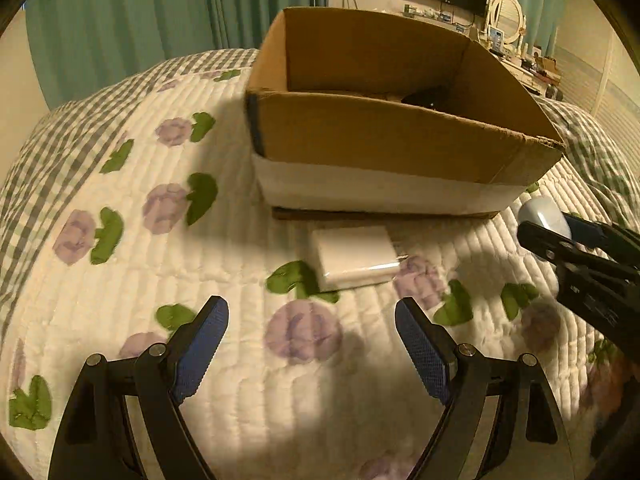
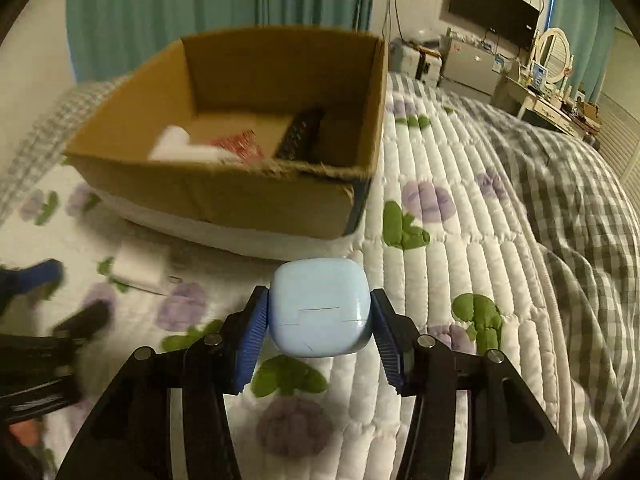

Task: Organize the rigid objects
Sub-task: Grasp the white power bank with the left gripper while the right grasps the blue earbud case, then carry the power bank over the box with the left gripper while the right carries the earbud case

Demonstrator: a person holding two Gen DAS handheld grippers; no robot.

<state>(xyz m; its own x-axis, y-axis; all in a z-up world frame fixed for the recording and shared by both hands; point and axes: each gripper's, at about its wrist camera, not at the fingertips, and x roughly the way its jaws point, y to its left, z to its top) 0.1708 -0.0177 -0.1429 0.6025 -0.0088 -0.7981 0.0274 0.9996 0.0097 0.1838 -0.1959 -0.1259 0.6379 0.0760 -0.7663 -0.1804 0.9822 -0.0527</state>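
Observation:
My right gripper (image 2: pixel 319 308) is shut on a pale blue rounded case (image 2: pixel 318 308) and holds it above the quilt, short of the cardboard box (image 2: pixel 224 196). The case also shows in the left wrist view (image 1: pixel 544 214) in that gripper (image 1: pixel 540 228). My left gripper (image 1: pixel 312 320) is open and empty, just short of a flat white packet (image 1: pixel 354 256) lying on the quilt in front of the box (image 1: pixel 380 140). The packet also shows in the right wrist view (image 2: pixel 140 266). Inside the box lie a white item (image 2: pixel 176 146), a red packet (image 2: pixel 240 144) and a black remote-like object (image 2: pixel 300 134).
The floral quilted bedspread (image 1: pixel 120 280) covers the bed; a grey checked blanket (image 2: pixel 560 184) lies bunched on the right. Teal curtains (image 2: pixel 180 0) hang behind the box. A dresser with mirror (image 2: pixel 552 76) and a wall television (image 2: pixel 494 6) stand far right.

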